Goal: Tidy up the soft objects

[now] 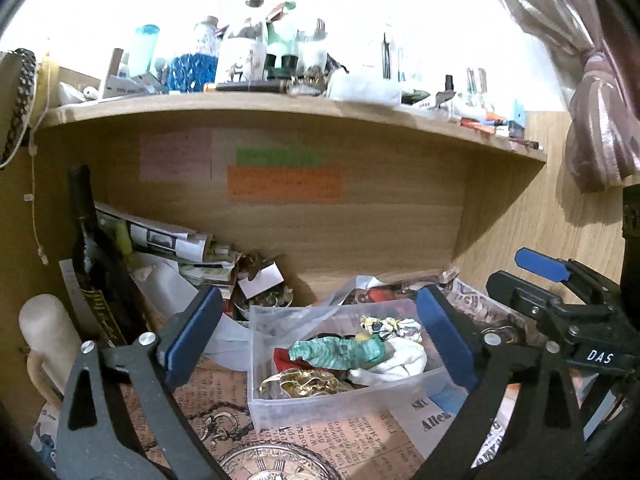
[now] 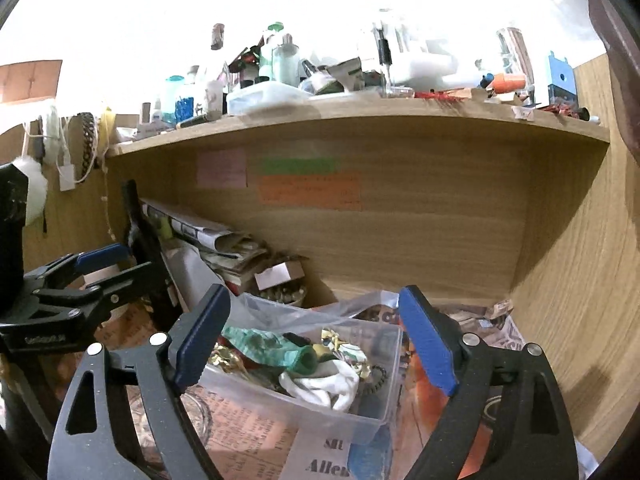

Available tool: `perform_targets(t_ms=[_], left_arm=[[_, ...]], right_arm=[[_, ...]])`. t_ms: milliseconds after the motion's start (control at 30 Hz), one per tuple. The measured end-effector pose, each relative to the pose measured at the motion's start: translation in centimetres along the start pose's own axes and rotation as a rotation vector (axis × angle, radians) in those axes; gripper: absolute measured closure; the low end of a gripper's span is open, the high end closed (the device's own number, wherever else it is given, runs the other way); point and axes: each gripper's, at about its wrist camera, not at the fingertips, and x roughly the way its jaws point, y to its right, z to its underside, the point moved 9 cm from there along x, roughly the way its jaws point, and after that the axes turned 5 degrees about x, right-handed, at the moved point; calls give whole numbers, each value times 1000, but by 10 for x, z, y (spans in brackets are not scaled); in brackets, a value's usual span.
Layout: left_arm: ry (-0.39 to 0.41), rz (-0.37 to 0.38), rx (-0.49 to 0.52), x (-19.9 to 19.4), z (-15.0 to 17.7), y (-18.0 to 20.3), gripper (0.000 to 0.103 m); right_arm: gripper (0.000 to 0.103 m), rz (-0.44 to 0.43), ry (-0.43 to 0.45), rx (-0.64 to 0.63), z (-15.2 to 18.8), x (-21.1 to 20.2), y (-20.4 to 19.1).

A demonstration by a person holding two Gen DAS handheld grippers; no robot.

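Note:
A clear plastic box (image 1: 316, 402) sits on a newspaper-print desk surface under a wooden shelf. It holds soft items: a green scrunchie (image 1: 340, 350), a white cloth (image 1: 400, 360), a gold scrunchie (image 1: 304, 382) and a patterned one (image 1: 392, 326). My left gripper (image 1: 320, 334) is open and empty, its jaws either side of the box. My right gripper (image 2: 314, 334) is open and empty above the same box (image 2: 312, 408), where the green scrunchie (image 2: 276, 350) and white cloth (image 2: 324, 386) show. The right gripper (image 1: 560, 280) also appears at the right of the left wrist view.
A dark bottle (image 1: 96, 256) and stacked papers (image 1: 168, 240) stand at the left. A cluttered wooden shelf (image 1: 280, 104) runs overhead. A bowl of small items (image 2: 280, 294) sits behind the box. A pink curtain (image 1: 600, 120) hangs at the right.

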Motion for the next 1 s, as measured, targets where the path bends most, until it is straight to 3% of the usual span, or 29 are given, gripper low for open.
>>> perform_targets(t_ms=[233, 1000], left_arm=[[12, -7, 12, -8, 0, 4, 0], [9, -18, 12, -9, 5, 4, 0]], right_arm=[[1, -4, 24, 32, -2, -9, 0], [0, -2, 37, 28, -2, -17, -6]])
